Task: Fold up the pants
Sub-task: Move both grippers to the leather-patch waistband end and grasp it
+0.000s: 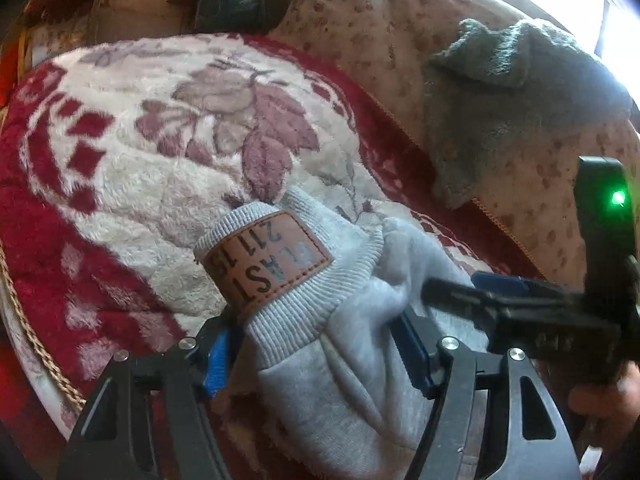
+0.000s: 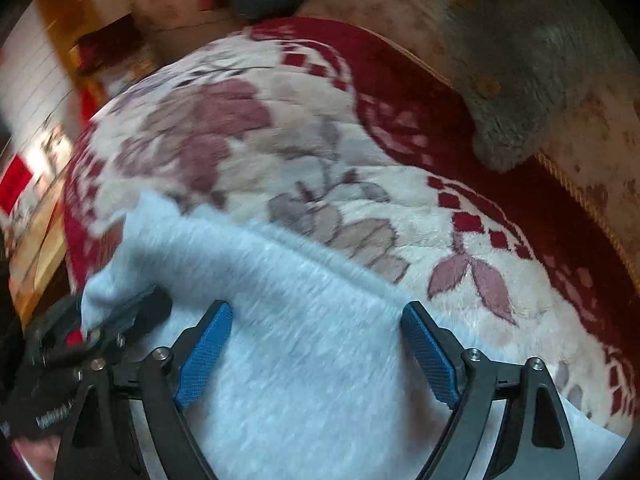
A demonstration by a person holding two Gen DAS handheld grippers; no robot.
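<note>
1. Views differ in what each reveals: the left wrist camera shows the ribbed waistband [image 1: 280, 280] of the light grey fleece pants [image 1: 340, 380] with its brown leather-look patch [image 1: 268, 260] printed in dark letters, which the right wrist camera does not show.
2. Only the left wrist view shows the right gripper [image 1: 436, 288] from outside, a black body with a green light, reaching in from the right, its tip against the bunched grey cloth beside the waistband.
3. Only the right wrist view shows a broad, plain stretch of the grey pants [image 2: 312, 360] spread below the camera, blurred, with the left gripper [image 2: 116, 312] at the lower left, grey cloth draped over its tip.
4. Left gripper [image 1: 320, 348]: the blue-padded jaws stand wide apart on either side of the waistband; the cloth fills the gap, but whether the pads press it I cannot tell.
5. Right gripper [image 2: 316, 348]: the blue-padded jaws are spread wide, the grey cloth lying between and under them, not pinched.
6. Pants: soft, pale grey, creased and gathered near the waistband, which is folded over so the patch faces up and reads upside down.
7. They lie on a plush cream and dark red floral blanket [image 1: 160, 140] covering a sofa seat.
8. A grey-green towel [image 1: 512, 100] hangs over the beige patterned sofa back [image 1: 360, 20], well apart from the pants.
</note>
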